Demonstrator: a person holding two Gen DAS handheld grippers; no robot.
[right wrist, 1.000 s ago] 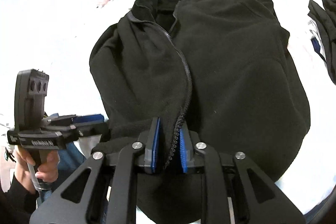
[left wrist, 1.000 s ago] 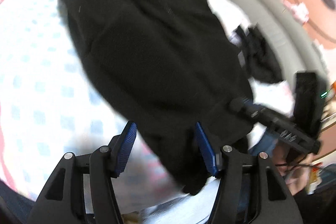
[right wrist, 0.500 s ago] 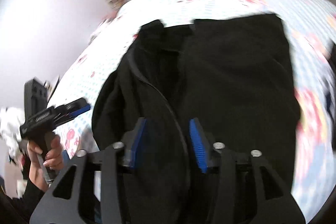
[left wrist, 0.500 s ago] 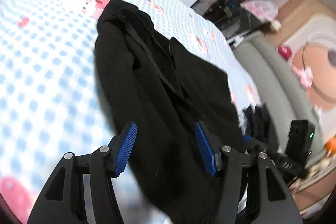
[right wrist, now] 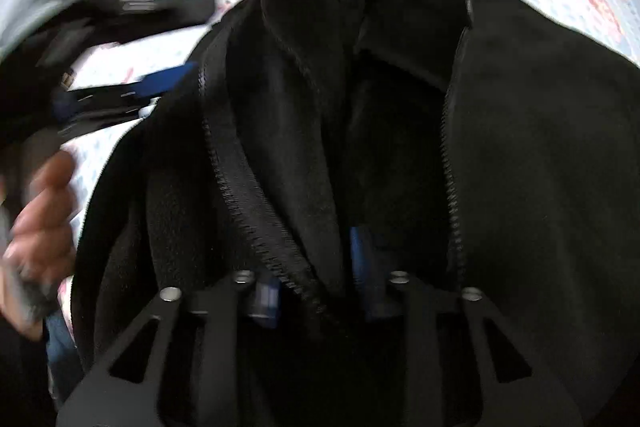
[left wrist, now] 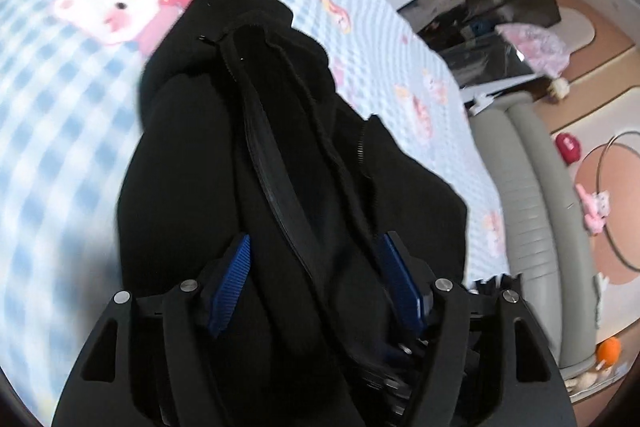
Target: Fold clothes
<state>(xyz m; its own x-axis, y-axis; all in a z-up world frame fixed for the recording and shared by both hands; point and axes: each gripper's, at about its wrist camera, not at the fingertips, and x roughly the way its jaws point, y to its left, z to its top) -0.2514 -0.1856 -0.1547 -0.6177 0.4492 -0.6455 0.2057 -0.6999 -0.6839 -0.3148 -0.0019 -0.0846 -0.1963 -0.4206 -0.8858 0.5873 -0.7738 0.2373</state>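
Over the checked bedsheet [left wrist: 60, 131], the right gripper [right wrist: 316, 267] is closing on the black fleece jacket [left wrist: 248, 163] near its zipper edge [right wrist: 240, 195]. At 6 o'clock in the left view, the left gripper [left wrist: 316, 275] is opening wide around a bunched fold, so that side is probably slipping loose, imo.

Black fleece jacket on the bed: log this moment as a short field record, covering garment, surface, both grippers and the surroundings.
garment: black fleece jacket, zipper undone, front panels apart, collar at its far end
surface: blue checked bedsheet with cartoon prints
left gripper: jaws opening, jacket fabric bunched between the blue pads
right gripper: jaws closing on the zipper edge of one front panel
left hand: seen blurred in the right wrist view, gripping its handle
surroundings: grey padded bed edge, floor beyond it
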